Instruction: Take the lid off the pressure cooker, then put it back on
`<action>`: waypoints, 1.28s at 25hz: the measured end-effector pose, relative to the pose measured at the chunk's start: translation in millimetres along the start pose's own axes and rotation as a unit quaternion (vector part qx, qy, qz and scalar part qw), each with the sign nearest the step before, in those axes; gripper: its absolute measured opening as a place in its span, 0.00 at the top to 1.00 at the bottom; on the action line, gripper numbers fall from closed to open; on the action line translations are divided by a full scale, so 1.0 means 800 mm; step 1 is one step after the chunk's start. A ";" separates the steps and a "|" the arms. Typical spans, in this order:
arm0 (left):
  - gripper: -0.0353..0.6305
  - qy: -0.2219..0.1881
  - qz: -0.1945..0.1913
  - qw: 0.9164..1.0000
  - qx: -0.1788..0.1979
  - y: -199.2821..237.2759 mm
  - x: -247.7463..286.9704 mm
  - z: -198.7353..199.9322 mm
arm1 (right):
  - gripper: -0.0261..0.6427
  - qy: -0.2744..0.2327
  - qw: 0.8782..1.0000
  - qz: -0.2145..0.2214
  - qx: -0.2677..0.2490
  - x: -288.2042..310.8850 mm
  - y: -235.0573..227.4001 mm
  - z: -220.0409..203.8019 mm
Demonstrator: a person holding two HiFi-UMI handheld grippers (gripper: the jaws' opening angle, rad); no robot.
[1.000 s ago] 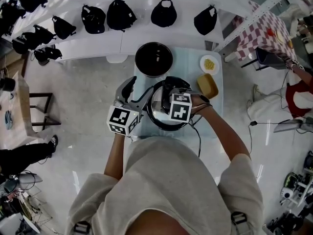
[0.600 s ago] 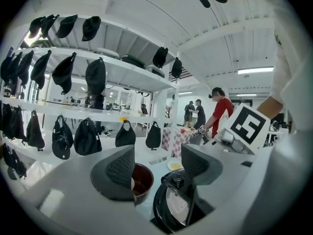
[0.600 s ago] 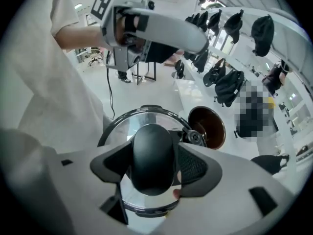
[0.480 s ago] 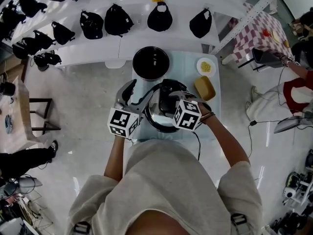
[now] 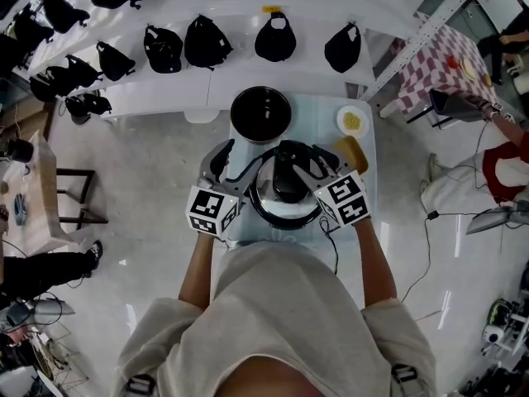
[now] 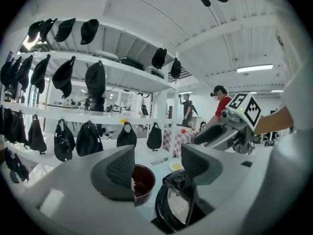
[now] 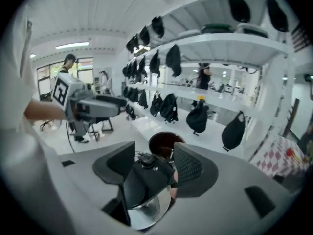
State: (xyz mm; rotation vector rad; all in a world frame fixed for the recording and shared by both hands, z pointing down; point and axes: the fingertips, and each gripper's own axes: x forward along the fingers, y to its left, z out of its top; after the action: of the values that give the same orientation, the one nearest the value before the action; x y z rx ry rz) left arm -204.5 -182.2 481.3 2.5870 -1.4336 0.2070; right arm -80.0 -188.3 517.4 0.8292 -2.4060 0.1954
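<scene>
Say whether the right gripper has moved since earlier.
Yes. The right gripper shifted from above the lid to its right edge; its jaws have just been closing, lid handle between.

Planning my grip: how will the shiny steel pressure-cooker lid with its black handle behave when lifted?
The shiny steel lid looks rigid, probably heavy for its size. Its polished surface seems slippery, so the black handle is likely the safer hold. Gripped off-centre, it may tilt.

Beige shirt [image 5: 279, 317], perhaps backpack straps [image 5: 138, 383]
</scene>
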 end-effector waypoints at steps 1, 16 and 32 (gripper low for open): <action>0.51 -0.001 0.002 1.000 0.001 0.001 -0.001 0.002 | 0.60 -0.023 0.999 -0.026 0.019 -0.010 -0.014 0.006; 0.85 -0.022 0.076 0.997 0.020 0.048 -0.015 0.028 | 0.96 -0.156 0.944 -0.242 0.159 -0.136 -0.116 -0.015; 0.93 -0.001 0.095 0.995 0.029 0.061 -0.019 0.010 | 0.96 -0.157 0.948 -0.244 0.128 -0.127 -0.117 -0.008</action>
State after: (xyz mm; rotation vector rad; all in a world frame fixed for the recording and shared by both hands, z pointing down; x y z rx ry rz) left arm -253.9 -197.2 474.6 2.4940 -1.6986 0.2759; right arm 44.4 -208.6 460.2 1.6558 -2.3952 0.1896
